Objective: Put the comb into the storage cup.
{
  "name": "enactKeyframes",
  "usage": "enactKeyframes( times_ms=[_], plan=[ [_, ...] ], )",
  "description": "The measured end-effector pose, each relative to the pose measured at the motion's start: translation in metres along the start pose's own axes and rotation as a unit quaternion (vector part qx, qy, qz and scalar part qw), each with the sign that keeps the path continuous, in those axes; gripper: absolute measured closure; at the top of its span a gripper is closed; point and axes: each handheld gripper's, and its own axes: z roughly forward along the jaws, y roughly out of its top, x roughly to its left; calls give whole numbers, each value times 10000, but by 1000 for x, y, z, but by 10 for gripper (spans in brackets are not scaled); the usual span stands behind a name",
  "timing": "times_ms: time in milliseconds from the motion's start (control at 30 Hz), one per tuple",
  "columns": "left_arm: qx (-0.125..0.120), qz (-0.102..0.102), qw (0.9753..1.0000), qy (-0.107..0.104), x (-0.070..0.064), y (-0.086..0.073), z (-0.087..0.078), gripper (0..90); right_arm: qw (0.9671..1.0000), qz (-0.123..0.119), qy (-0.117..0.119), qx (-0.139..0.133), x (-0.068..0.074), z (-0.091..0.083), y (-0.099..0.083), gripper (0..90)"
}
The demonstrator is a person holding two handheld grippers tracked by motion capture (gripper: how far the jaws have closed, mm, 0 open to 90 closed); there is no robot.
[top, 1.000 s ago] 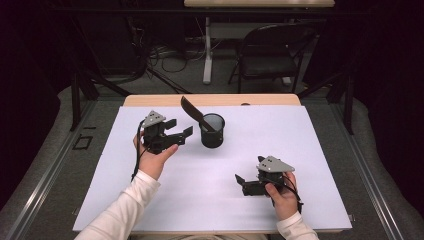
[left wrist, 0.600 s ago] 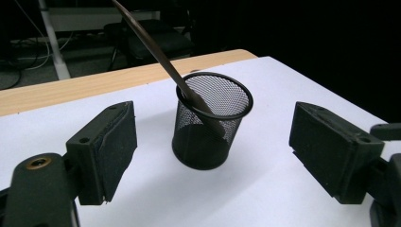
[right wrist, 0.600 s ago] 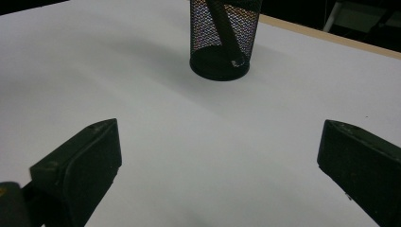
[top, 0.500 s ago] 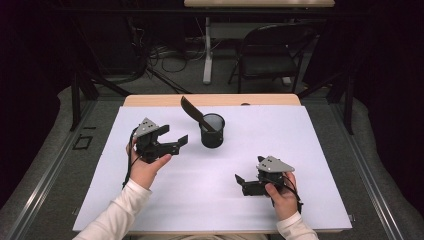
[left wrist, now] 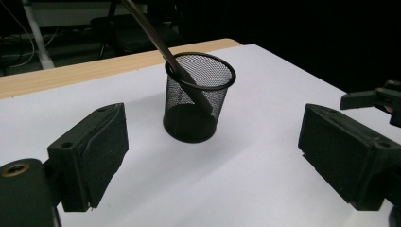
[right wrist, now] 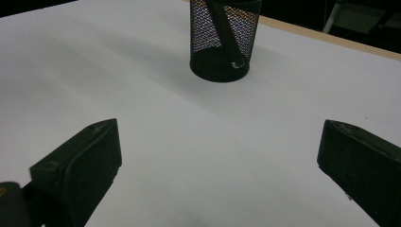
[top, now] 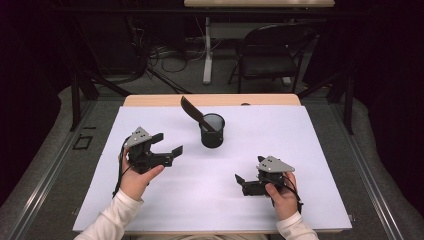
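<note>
While the mesh cup (top: 212, 131) stands mid-table toward the far edge with a dark spatula-like tool (top: 192, 109) leaning out to the left, both grippers are spread wide and empty. The left gripper (top: 167, 143), near the cup's left, should probably draw clear without clipping the handle, while the right gripper (top: 242, 180) rests near the front edge

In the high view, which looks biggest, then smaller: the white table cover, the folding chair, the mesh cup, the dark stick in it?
1. White table cover, by far.
2. Folding chair; it stands farther back, so its true size is unsure.
3. Mesh cup and dark stick look about alike; I won't rank them.
</note>
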Motion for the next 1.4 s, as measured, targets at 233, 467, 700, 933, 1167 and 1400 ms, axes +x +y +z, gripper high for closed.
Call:
enactKeyframes(
  times_ms=[233,467,700,933,1167,1400],
  plan=[
    [-6,-75,9999,-100,-2,-16,-14,105,10000,15,-5,-7,0,0,0,3],
    [33,-31,9999,-94,-1,-33,-25,127,10000,9,-2,-9,0,0,0,3],
    [24,-76,9999,-131,-1,-47,-28,127,10000,-22,-17,-9,0,0,0,3],
    [-7,-67,9999,-104,1,-57,-28,127,10000,-26,-13,-14,1,0,0,3],
    [-72,-49,9999,-68,6,-66,-27,129,10000,-19,-9,-33,1,-1,0,3],
    [-184,-1,9998,44,15,-72,-28,137,10000,-38,-3,-28,1,-1,0,3]
  ],
)
